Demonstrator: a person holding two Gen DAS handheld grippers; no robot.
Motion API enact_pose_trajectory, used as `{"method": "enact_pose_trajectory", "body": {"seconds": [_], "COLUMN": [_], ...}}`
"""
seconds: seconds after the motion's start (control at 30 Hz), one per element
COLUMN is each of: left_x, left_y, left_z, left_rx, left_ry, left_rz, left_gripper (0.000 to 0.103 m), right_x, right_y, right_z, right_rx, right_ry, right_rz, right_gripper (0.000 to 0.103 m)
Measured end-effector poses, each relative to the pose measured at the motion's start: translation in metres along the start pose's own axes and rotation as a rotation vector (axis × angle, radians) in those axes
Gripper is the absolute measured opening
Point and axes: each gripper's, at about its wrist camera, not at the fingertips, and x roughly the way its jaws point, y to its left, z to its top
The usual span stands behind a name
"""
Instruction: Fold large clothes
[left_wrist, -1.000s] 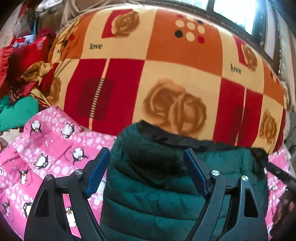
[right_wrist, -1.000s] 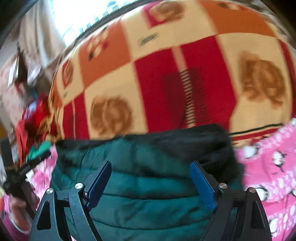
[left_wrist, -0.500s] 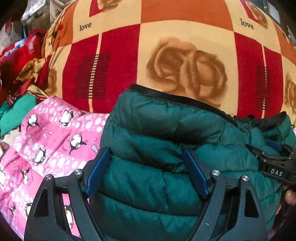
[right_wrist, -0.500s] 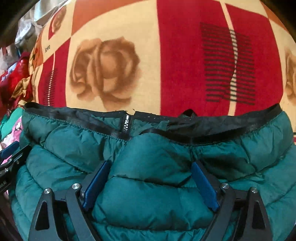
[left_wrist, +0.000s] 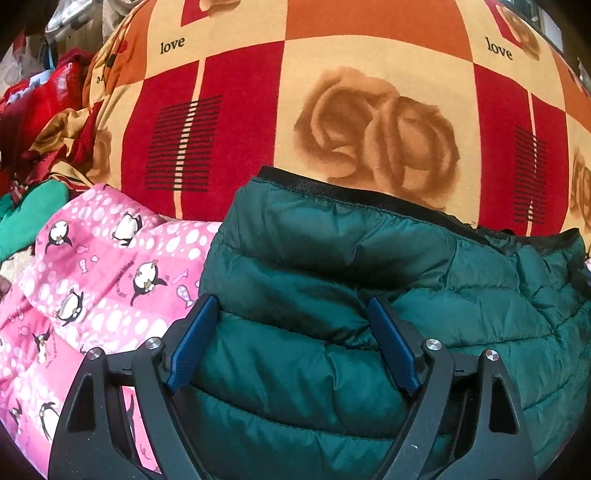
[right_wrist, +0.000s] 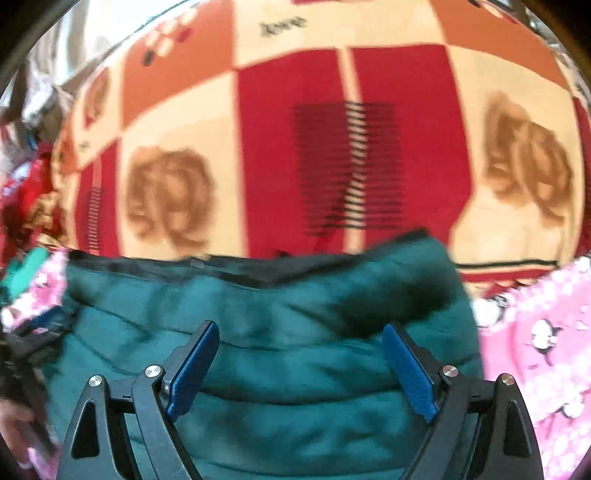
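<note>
Jacket (left_wrist: 369, 295) looks already doubled into a puffy bundle, lower centre of both views, on the blanket (left_wrist: 369, 92). Left gripper (left_wrist: 291, 343) and right gripper (right_wrist: 299, 365): jaws spread, nothing clenched. Tidying probably left.

The jacket (left_wrist: 369, 280) lies on the blanket (left_wrist: 369, 55), beside the quilt (left_wrist: 96, 280).

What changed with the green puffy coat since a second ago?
The green puffer jacket came down from a raised hold and now rests on the rose-patterned blanket. Both the left gripper and right gripper stayed wide open around it. The pink penguin blanket stayed put.
</note>
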Motion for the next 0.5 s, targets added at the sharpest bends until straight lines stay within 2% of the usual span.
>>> {"method": "enact_pose_trajectory", "body": {"seconds": [0.13, 0.23, 0.3, 0.4, 0.5], "left_x": [0.0, 0.0, 0.001, 0.001, 0.001], "left_y": [-0.001, -0.002, -0.002, -0.001, -0.001], "left_z": [-0.001, -0.001, -0.001, -0.001, -0.001], "left_rx": [0.0, 0.001, 0.0, -0.005, -0.008], "left_ry": [-0.011, -0.016, -0.014, -0.014, -0.015], "left_rz": [-0.008, -0.006, -0.009, -0.012, -0.016], "left_gripper": [0.085, 0.085, 0.085, 0.085, 0.085], "right_x": [0.025, 0.033, 0.036, 0.028, 0.008], "right_y": [-0.018, -0.015, -0.012, -0.008, -0.013], "right_z": [-0.015, -0.022, -0.02, -0.014, -0.015], "right_rx": [0.053, 0.051, 0.034, 0.035, 0.064], "right_ry": [0.044, 0.016, 0.028, 0.042, 0.009], "right_rz": [-0.021, -0.046, -0.065, -0.054, -0.02], "right_gripper": [0.089, 0.089, 0.089, 0.089, 0.089]}}
